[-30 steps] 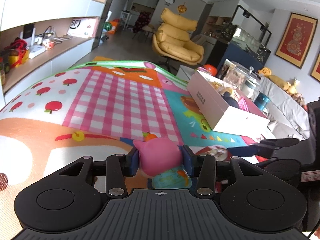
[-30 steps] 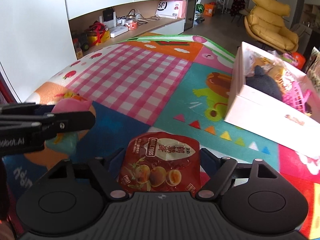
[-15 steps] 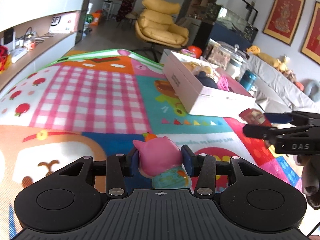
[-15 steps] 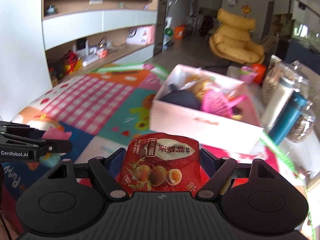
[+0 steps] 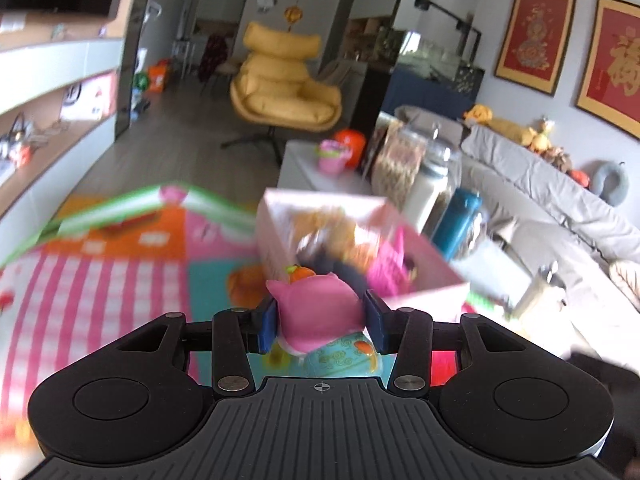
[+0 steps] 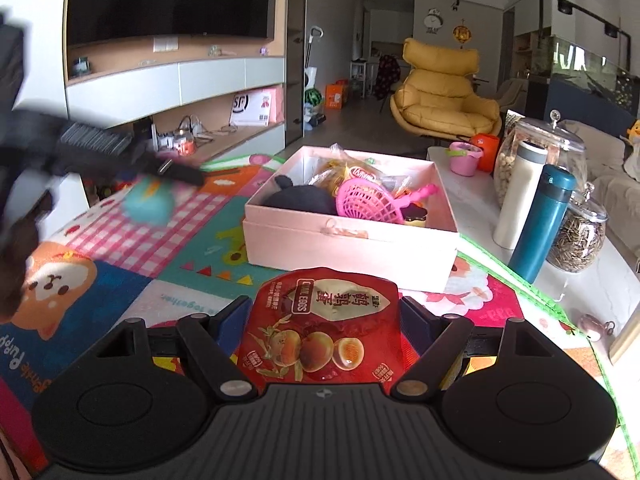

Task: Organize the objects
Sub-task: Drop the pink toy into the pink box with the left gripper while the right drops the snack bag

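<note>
My left gripper is shut on a pink and teal toy figure, held in the air just short of the open pink box; this view is blurred. My right gripper is shut on a red snack pouch with eggs printed on it, above the play mat in front of the same pink box. The box holds a dark plush, a pink toy racket and snack packs. In the right wrist view the left gripper shows blurred at the left, with the toy figure under it.
A colourful play mat covers the floor. Right of the box stand a white flask, a teal flask and glass jars on a low white table. A yellow armchair and shelving stand behind.
Both grippers moved toward the pink box, which now looms closer in both views. The left gripper rose with the toy. Both grips are unchanged.
</note>
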### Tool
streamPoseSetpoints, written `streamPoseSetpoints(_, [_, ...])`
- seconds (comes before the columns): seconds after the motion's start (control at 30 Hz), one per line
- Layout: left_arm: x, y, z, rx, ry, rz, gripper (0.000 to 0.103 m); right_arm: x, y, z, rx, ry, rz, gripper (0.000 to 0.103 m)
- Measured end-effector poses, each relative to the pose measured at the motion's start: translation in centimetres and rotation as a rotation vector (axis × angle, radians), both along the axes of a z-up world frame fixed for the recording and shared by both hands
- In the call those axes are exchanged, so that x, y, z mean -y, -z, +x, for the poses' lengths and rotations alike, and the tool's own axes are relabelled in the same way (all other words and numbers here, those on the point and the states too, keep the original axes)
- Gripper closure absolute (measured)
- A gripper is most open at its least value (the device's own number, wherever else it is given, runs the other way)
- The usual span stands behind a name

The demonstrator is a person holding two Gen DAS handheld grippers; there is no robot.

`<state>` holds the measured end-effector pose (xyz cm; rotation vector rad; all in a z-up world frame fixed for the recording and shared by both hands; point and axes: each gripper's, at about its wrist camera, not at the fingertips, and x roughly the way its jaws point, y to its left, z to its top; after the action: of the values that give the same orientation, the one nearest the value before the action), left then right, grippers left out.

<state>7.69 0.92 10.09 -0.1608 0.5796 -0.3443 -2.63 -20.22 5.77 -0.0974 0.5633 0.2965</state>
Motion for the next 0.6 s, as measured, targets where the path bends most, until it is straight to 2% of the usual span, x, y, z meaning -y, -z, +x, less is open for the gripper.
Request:
streamPoseSetpoints(0.23, [4.9, -1.8, 6.7, 0.008, 0.080, -0.065, 0.054, 0.4, -0.1, 0.1, 0.042, -0.008, 0.022, 0.024])
streamPoseSetpoints(0.33, [7.9, -1.5, 9.1, 0.012, 0.158, -0.113, 0.053, 0.3, -0.1, 0.7, 0.045, -0.015, 0.024, 0.024])
streamPoseSetpoints(0.4, [10.5, -0.5, 10.5, -0.015, 0.187, -0.017, 0.052, 0.2, -0.1, 1.1, 0.042, -0.016, 0.021, 0.024])
streamPoseSetpoints(0.43, [11.7, 0.2, 10.9, -0.019, 0.172, 0.038, 0.056, 0.2, 0.0, 1.3, 0.039, -0.016, 0.018, 0.024])
streamPoseSetpoints(0.47, [12.3, 0.8, 11.2, -0.018, 0.163, 0.063, 0.056, 0.2, 0.1, 1.5, 0.036, -0.014, 0.015, 0.024])
streamPoseSetpoints(0.5, [12.5, 1.2, 11.3, -0.021, 0.162, 0.065, 0.056, 0.3, 0.2, 1.6, 0.034, -0.011, 0.012, 0.024])
streamPoseSetpoints(0.6, [11.0, 1.8, 11.2, -0.019, 0.135, -0.026, 0.056, 0.7, 0.6, 1.9, 0.021, 0.001, 0.008, 0.024])
